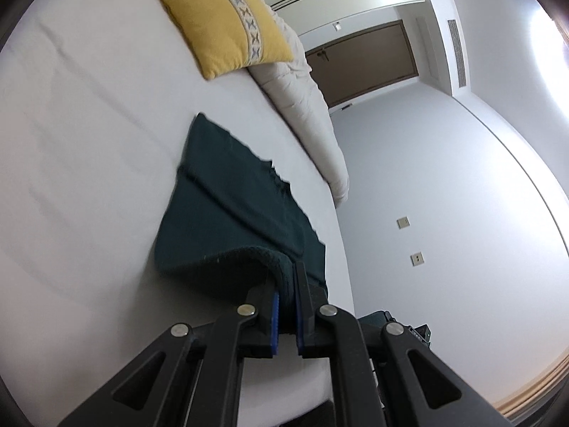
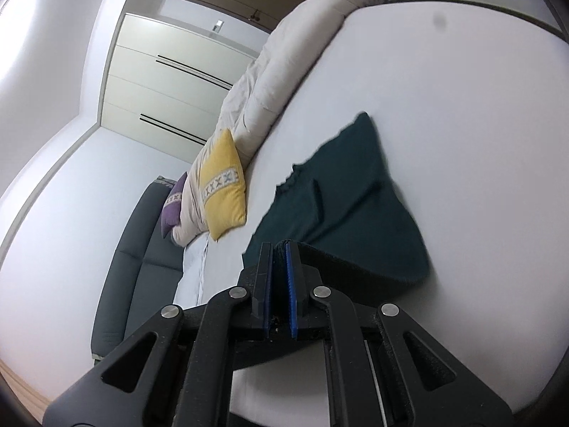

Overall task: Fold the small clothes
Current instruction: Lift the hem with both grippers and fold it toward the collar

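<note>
A dark green knitted garment (image 1: 227,199) lies on the white bed sheet (image 1: 89,178). My left gripper (image 1: 286,277) is shut on its near edge, which curls up between the blue pads. In the right wrist view the same garment (image 2: 341,192) spreads away from my right gripper (image 2: 279,249), which is shut on another part of the near edge. Both held corners are lifted a little off the sheet (image 2: 462,106). The far part of the garment lies flat.
A yellow cushion (image 1: 224,25) and a rolled beige duvet (image 1: 302,106) lie along the bed's far side. A purple cushion (image 2: 174,203) and a dark grey sofa (image 2: 131,256) are beside the bed. White wardrobe doors (image 2: 160,82) stand behind.
</note>
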### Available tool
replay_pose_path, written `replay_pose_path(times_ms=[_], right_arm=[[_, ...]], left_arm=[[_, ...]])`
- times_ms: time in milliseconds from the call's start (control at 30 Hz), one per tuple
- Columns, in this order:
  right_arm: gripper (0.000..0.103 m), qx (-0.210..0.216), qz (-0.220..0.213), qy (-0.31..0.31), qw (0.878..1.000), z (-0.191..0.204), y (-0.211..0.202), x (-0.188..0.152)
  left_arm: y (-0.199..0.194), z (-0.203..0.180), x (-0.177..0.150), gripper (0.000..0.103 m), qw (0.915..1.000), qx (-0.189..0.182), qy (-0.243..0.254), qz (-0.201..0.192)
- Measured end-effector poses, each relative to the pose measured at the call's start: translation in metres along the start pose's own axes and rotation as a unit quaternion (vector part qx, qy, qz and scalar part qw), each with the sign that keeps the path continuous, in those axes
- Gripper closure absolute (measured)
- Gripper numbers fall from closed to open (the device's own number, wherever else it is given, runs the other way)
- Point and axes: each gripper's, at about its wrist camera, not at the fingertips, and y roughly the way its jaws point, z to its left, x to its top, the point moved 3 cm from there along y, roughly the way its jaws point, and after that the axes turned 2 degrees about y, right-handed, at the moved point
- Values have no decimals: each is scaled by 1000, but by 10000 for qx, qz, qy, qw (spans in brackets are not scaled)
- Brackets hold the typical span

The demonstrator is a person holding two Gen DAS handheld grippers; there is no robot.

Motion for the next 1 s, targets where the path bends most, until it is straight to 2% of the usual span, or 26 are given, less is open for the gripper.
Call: replay_pose_path(times_ms=[233,433,633,833,967,1000], right_arm=[[97,-122,-210,9,9997,12,56,56],[97,-326,-337,60,9989,6,109,102],[97,-601,-413,38,9973,-8,159,139],[97,-890,-420,100,9951,-28,215,173],[97,-1100,-447,59,9929,-47,248,193],[93,-1205,-430,27,9918,-52,259,199]], left_arm=[[36,4,50,96,9999,112,16,-131],[75,18,88,96,9994,303,-38,-164],[123,37,125,96,9983,544,-146,-161],[165,51,155,96,9966,814,-41,-112],[197,70,170,95,9943,1066,-35,85],[204,76,174,92,9930,1175,-59,104]])
